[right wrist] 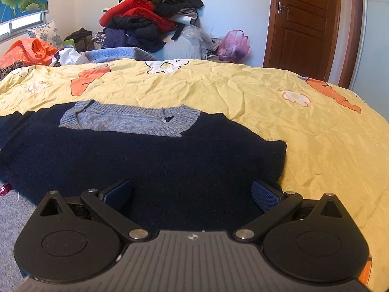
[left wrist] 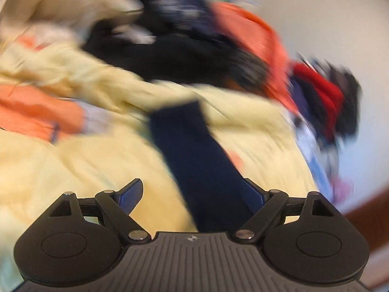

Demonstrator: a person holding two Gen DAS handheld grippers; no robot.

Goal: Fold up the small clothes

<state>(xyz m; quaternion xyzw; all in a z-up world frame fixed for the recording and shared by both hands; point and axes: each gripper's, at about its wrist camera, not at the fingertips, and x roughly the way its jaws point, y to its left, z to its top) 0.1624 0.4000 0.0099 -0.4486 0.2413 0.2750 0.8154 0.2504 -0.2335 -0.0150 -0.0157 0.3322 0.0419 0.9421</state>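
- Left wrist view is smeared by motion blur: the left gripper (left wrist: pixel 192 194) has its fingers spread wide, and a navy sleeve (left wrist: pixel 194 155) runs from 12 o'clock down between them, its lower end hidden behind the gripper body; whether it touches either pad I cannot tell.
- Right gripper (right wrist: pixel 192 192) hangs wide apart over the navy sweater (right wrist: pixel 136 160), which lies flat on the yellow bedspread (right wrist: pixel 304 126), its left edge cut off.
- A clothes pile (right wrist: pixel 150 17) sits at 11 o'clock.

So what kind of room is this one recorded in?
Most likely a home bedroom: a navy sweater lies on a bed with a yellow flowered bedspread, a pile of clothes sits behind it, and a wooden door stands at the right.
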